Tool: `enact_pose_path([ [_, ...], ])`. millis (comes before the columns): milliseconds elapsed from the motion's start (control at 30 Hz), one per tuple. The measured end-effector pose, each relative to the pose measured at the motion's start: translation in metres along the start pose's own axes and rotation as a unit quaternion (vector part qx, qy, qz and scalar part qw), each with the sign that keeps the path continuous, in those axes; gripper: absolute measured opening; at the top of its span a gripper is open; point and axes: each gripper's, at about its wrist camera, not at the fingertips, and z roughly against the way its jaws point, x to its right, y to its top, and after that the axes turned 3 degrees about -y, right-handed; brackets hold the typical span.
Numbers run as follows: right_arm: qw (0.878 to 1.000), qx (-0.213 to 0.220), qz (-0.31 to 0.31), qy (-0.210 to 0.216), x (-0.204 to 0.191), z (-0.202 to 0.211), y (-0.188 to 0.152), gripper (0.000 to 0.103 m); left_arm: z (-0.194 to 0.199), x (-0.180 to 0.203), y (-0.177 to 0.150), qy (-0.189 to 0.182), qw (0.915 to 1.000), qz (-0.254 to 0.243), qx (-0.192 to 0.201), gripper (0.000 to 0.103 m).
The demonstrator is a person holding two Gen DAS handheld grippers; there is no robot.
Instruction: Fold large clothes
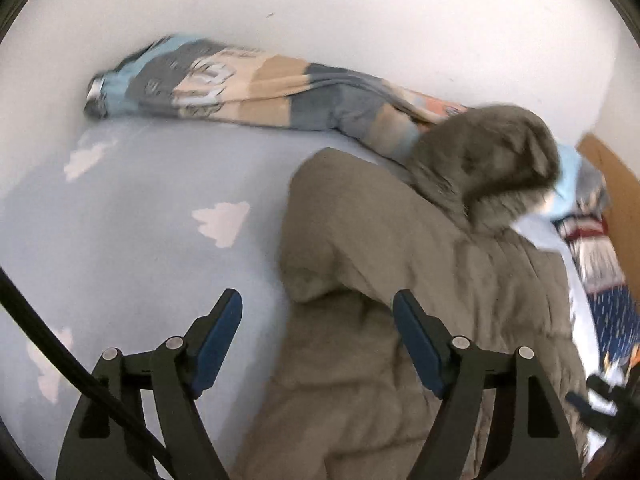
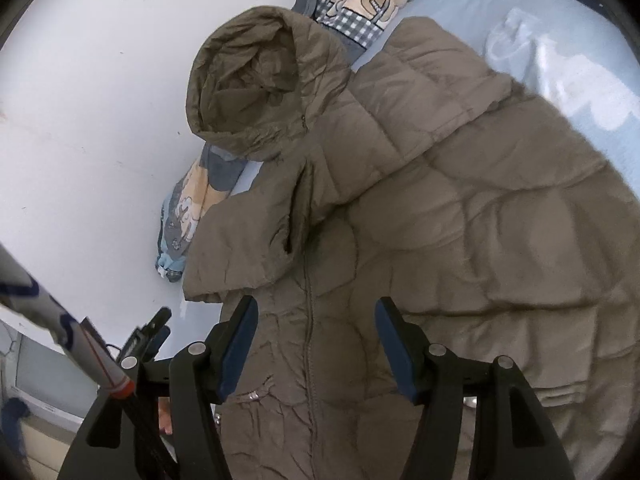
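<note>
The quilted jacket (image 2: 420, 184) lies spread on the bed sheet (image 1: 160, 208), its hood (image 2: 256, 80) toward the wall (image 1: 320, 12) and resting on the rolled patterned blanket (image 1: 224, 80). One sleeve (image 2: 244, 240) is folded across the front beside the zipper (image 2: 310, 320). The left gripper (image 1: 318, 336) and the right gripper (image 2: 316, 340) are above the jacket, jaws spread wide, holding nothing.
</note>
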Motion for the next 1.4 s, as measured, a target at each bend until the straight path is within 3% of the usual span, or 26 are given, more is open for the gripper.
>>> enact_pose_path([
  [167, 0.999, -0.004, -0.036, 0.004, -0.012, -0.040, 0.015, 0.071, -0.007, -0.019, 0.004, -0.018, 0.9987, 0.045, -0.018, 0.077],
  [433, 0.998, -0.013, -0.065, -0.016, -0.028, -0.109, 0.035, 0.070, -0.002, -0.028, 0.007, -0.030, 0.9986, 0.037, -0.024, 0.077],
  [467, 0.998, -0.015, -0.063, -0.018, -0.031, -0.116, 0.036, 0.063, -0.003, -0.030, 0.007, -0.032, 0.9984, 0.039, -0.025, 0.077],
  [500, 0.998, -0.016, -0.062, -0.015, -0.033, -0.121, 0.037, 0.035, -0.004, -0.032, 0.007, -0.031, 0.9984, 0.041, -0.025, 0.077],
  [533, 0.998, -0.019, -0.062, -0.021, -0.036, -0.125, 0.038, 0.024, -0.005, -0.034, 0.008, -0.030, 0.9983, 0.044, -0.026, 0.077],
  [600, 0.998, -0.009, -0.051, -0.038, -0.042, -0.123, 0.040, 0.021, -0.005, -0.037, 0.008, -0.035, 0.9976, 0.053, -0.026, 0.077],
  [767, 0.994, 0.034, 0.047, -0.092, -0.076, -0.092, 0.053, 0.019, -0.005, -0.044, 0.009, -0.046, 0.9959, 0.075, -0.025, 0.077],
  [967, 0.976, 0.076, 0.111, -0.170, -0.083, -0.050, 0.088, 0.019, -0.005, -0.037, 0.009, -0.046, 0.9966, 0.064, -0.023, 0.077],
  [1133, 0.970, 0.068, 0.113, -0.203, -0.063, -0.045, 0.111, 0.018, -0.010, -0.028, 0.005, -0.045, 0.9973, 0.049, -0.030, 0.077],
  [1400, 0.970, 0.051, 0.082, -0.224, -0.021, -0.069, 0.107, 0.019, -0.016, -0.014, 0.001, -0.042, 0.9984, 0.014, -0.035, 0.077],
])
